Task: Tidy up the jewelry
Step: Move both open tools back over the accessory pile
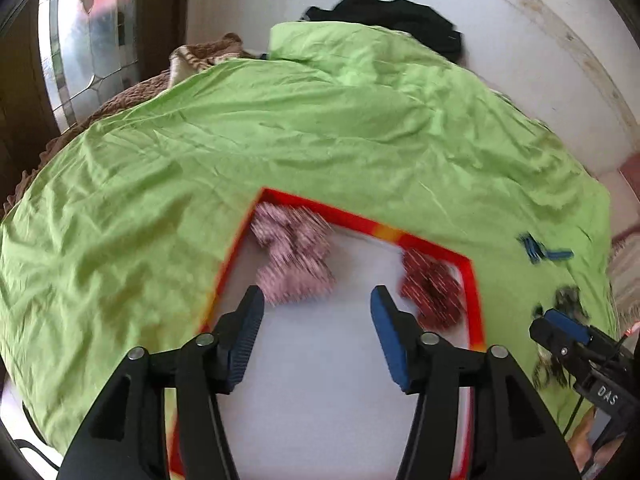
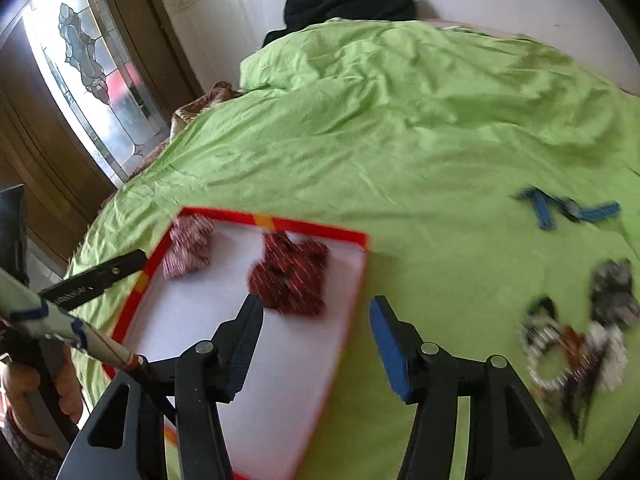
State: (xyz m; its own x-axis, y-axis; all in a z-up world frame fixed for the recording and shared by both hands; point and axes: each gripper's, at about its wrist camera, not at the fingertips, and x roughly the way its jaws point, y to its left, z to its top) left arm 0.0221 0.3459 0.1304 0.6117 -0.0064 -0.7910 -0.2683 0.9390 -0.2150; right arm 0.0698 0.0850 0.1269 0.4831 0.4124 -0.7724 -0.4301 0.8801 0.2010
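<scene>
A white tray with a red rim [image 1: 360, 222] [image 2: 320, 229] lies on the green sheet. In it are a pink beaded piece [image 1: 294, 256] [image 2: 188, 250] at the far left and a dark red beaded piece [image 1: 432, 290] [image 2: 290, 276] at the right. My left gripper [image 1: 318, 306] is open and empty above the tray's near part. My right gripper [image 2: 316, 314] is open and empty over the tray's right edge. A heap of mixed jewelry [image 2: 576, 348] lies on the sheet to its right. Blue hair clips [image 2: 568, 210] [image 1: 544, 250] lie farther back.
The green sheet [image 1: 280, 120] covers a bed. Black clothing [image 1: 392, 16] lies at the far edge by a white wall. A glass door [image 2: 92, 64] stands at the left. The right gripper's body [image 1: 580, 344] shows at the left wrist view's right edge.
</scene>
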